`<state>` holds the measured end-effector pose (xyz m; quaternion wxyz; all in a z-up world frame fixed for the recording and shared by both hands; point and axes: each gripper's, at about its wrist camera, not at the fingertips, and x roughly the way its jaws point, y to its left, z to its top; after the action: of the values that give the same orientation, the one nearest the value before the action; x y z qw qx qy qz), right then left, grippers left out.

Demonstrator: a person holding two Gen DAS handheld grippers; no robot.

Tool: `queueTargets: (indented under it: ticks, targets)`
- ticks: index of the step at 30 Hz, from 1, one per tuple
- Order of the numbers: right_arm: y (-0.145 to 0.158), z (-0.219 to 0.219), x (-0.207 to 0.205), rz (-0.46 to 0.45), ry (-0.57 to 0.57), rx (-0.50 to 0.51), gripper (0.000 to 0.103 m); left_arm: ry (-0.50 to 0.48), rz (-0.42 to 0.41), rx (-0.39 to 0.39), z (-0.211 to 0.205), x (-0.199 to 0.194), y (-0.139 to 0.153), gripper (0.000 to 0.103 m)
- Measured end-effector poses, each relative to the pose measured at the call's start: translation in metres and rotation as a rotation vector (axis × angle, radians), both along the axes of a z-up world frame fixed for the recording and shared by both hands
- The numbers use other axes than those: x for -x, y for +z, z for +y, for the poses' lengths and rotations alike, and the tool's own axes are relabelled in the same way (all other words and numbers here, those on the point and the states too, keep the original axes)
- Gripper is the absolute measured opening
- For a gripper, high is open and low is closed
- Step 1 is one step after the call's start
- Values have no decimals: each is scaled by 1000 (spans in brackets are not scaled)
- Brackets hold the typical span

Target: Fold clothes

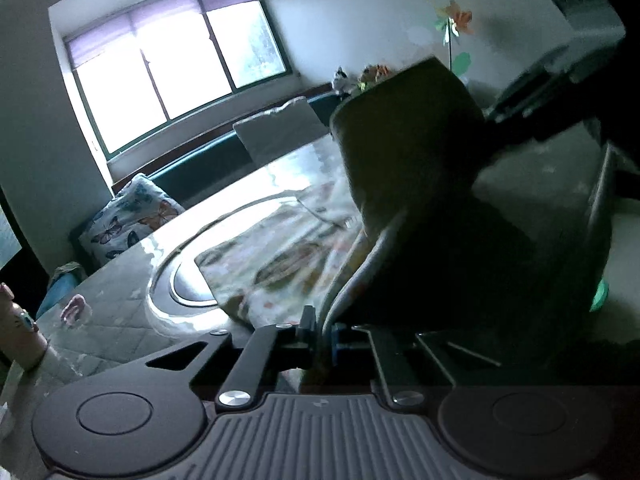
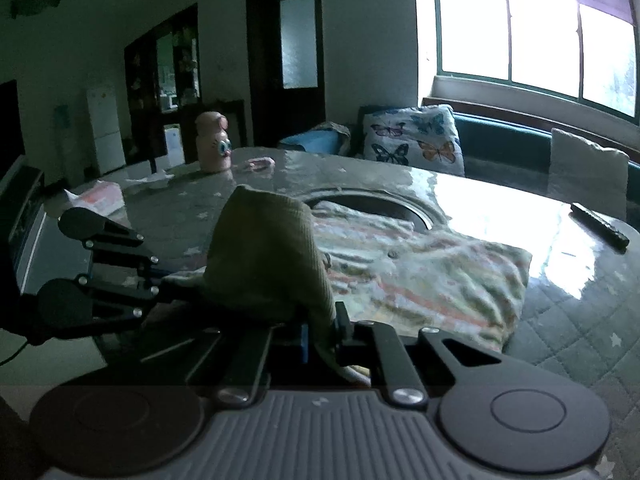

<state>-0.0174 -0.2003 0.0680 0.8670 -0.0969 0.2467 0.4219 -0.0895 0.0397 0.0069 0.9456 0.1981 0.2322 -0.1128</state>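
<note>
Both grippers are pinched on the same piece: left gripper (image 1: pixel 322 338) nipped onto the hem of the olive knit (image 1: pixel 404 136), right gripper (image 2: pixel 322 338) clamped on another edge of it. Jaws nearly together in both, only cloth between. The knit stands up between them in a loose peak, lifted off the table (image 2: pixel 500 200); its lower part still drapes onto the striped garment (image 2: pixel 420 280) lying flat beneath.

Risks, as judged:
- Grip is thin (only an edge of fabric in each jaw). A sharp pull apart could slip one corner out, and the fold would collapse.
- The knit overlaps the striped garment; dragging it sideways may carry or rumple that piece.
- The two grippers sit close, the left one showing at the left edge of the right wrist view (image 2: pixel 158 276). Crossing hands risks a knock.
- Glossy table cover: cloth may slide rather than stay put when laid down.

Surroundings: round inset (image 2: pixel 360 200) in the table centre, partly under the striped garment. Pink bottle (image 2: pixel 214 146) and a small pink item (image 2: pixel 260 164) at the far side, well apart. Dark remote (image 2: pixel 600 226) near the right rim. Butterfly cushion (image 2: pixel 416 140) on the bench beyond. Nothing stands directly in the fold path except the striped garment itself.
</note>
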Motion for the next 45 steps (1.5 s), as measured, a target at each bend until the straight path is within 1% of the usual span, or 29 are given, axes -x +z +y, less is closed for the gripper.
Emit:
queueTargets:
  ticks: [4, 9, 11, 13, 15, 18, 21, 25, 27, 30, 32, 33, 35, 38, 41, 43, 45]
  targets:
    - [16, -13, 21, -8, 31, -17, 10, -27, 7, 39, -2, 21, 26, 7]
    - [41, -31, 58, -22, 79, -21, 9, -88, 29, 72, -5, 66, 59, 7]
    - [51, -38, 72, -25, 90, -21, 9, -99, 35, 84, -7, 75, 68, 8]
    - [57, -39, 77, -29, 97, -20, 8, -101, 38, 100, -6, 75, 74, 8]
    - [60, -38, 73, -45, 96, -17, 8, -93, 34, 107, -5, 65, 75, 8]
    - [62, -34, 57, -36, 83, -22, 8, -78, 35, 124, 0, 46, 74, 8]
    - [61, -27, 31, -33, 65, -11, 8, -59, 39, 130, 4, 18, 72, 8]
    - [58, -16, -11, 8, 42, -2, 8, -32, 66, 134, 12, -26, 63, 8]
    - [52, -11, -28, 27, 31, 4, 8, -24, 91, 134, 16, -47, 55, 8]
    - [41, 1, -58, 49, 17, 47, 9, 1, 151, 139, 21, -76, 38, 8]
    - [28, 9, -78, 78, 1, 79, 11, 19, 193, 143, 25, -95, 26, 9]
    - [23, 10, -84, 83, -10, 86, 17, 28, 214, 146, 27, -105, 20, 11]
    - [13, 14, -93, 82, -34, 99, 18, 49, 245, 153, 30, -118, 10, 11]
    - [6, 11, -104, 58, -88, 98, 20, 54, 251, 157, 32, -123, 6, 11]
    - [7, 0, -103, 29, -164, 73, 29, 56, 253, 165, 33, -125, 8, 12]
    - [8, -9, -95, 21, -182, 48, 31, 64, 249, 164, 33, -125, 10, 16]
    - [4, -14, -84, 22, -173, 32, 31, 87, 243, 164, 33, -125, 11, 21]
